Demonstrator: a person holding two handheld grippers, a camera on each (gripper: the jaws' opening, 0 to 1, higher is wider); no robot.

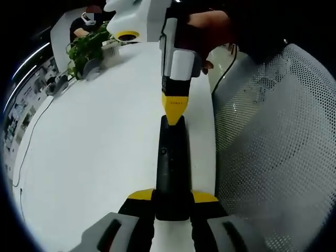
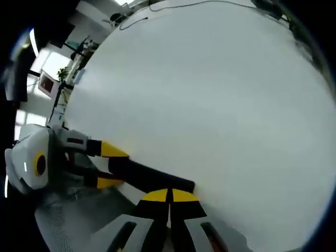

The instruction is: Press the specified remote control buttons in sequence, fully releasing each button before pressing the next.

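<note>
A long black remote control [image 1: 171,157] lies lengthwise over the white table [image 1: 94,157] near its right edge. My left gripper [image 1: 172,197] is shut on the remote's near end, one yellow tip on each side. My right gripper [image 1: 175,107] comes down from the top of the left gripper view, shut, its joined yellow tips resting on the remote's far end. In the right gripper view its own tips [image 2: 169,195] stand shut together just over the remote [image 2: 152,179]. There the left gripper [image 2: 113,167] holds the remote's other end.
A grey mesh chair [image 1: 278,147] stands close beside the table's right edge. A green potted plant [image 1: 86,47] and cables [image 1: 31,136] lie at the far left of the table. A person [image 1: 88,18] sits beyond the table's far end.
</note>
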